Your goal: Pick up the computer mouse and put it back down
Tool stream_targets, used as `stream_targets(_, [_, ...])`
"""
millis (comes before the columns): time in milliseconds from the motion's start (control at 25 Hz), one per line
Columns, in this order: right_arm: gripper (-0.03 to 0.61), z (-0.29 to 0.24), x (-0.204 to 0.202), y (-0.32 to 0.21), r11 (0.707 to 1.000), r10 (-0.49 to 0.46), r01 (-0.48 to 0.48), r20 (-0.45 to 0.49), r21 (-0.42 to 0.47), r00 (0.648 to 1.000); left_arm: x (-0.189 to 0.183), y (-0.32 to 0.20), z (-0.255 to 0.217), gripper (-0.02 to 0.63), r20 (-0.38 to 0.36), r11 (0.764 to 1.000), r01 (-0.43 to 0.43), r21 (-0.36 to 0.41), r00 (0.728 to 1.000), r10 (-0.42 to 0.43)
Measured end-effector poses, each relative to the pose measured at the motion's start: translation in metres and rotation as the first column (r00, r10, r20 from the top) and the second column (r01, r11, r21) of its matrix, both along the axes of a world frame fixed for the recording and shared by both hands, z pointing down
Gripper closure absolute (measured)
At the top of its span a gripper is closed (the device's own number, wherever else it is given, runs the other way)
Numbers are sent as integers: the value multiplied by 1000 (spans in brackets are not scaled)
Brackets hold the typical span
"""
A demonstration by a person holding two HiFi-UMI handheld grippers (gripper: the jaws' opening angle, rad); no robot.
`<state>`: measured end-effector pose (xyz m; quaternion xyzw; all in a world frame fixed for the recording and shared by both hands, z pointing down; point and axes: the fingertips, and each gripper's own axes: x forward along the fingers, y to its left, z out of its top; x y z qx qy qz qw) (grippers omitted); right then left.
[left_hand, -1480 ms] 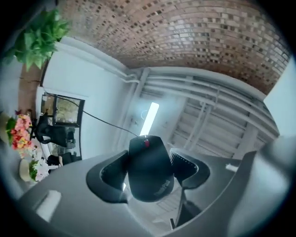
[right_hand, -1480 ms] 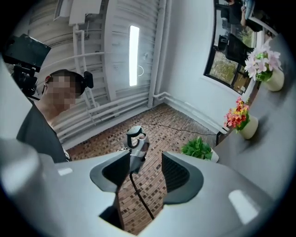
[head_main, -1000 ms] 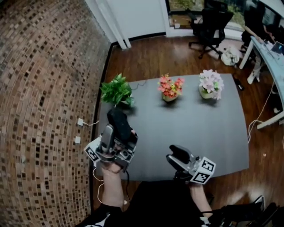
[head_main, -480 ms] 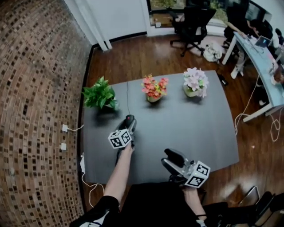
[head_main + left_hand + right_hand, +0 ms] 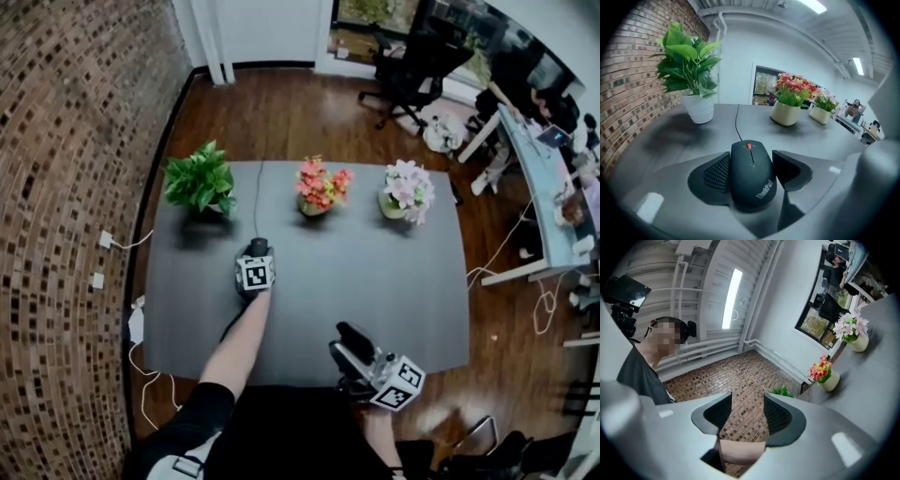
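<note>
A black corded computer mouse (image 5: 750, 180) with a red scroll wheel sits between the pads of my left gripper (image 5: 752, 159). Both pads press its sides, so the gripper is shut on it. The mouse is down at the grey table (image 5: 670, 140), and its cable (image 5: 737, 119) runs away toward the back edge. In the head view the left gripper (image 5: 257, 253) is at the table's middle left, its marker cube covering most of the mouse (image 5: 258, 246). My right gripper (image 5: 349, 339) hangs over the front edge, tilted upward. It is open and empty (image 5: 747, 406).
Three pots line the back of the table (image 5: 375, 281): a green plant (image 5: 199, 178), red flowers (image 5: 319, 187) and pink-white flowers (image 5: 405, 190). A brick wall (image 5: 66, 187) runs along the left. An office chair (image 5: 412, 70) and a desk (image 5: 539, 178) stand beyond on the wooden floor.
My left gripper, which was raised near the front-left edge with the mouse in it, has come down and forward to the table's middle left. The right gripper has hardly moved.
</note>
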<state>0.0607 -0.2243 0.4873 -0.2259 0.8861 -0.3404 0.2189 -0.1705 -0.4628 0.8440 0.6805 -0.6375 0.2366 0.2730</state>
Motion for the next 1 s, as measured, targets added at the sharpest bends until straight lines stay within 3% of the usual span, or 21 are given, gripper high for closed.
stream_targets(160, [370,2,0,-1,1000,4,-4,-8,1,1000,-8,13,28,328,-3,996,27,-82,1000,-27])
stream_targets(360, [370,-2,2,-1,1000,1,-1,-5,12,1000,-8,14,31,328,-22,996,25,-85,999,-27])
stream_targets(480, [370,-7,2,1,1000,-8,8,5,22,1000,-4,22,30,317,-68,997,0,-79,998,-6])
stream_targets(640, [370,-11,5,5,999,-35,34,21,34,999,-15,50,3,301,-138,1000,29,12,990,-27])
stream_targets(760, [370,-6,7,8,998,-58,58,12,23,998,-27,102,-31,298,-191,992,74,105,980,-52])
stream_targets(1000, [370,18,-3,11,988,-154,155,13,-24,988,-14,262,-92,299,-401,966,152,212,915,-56])
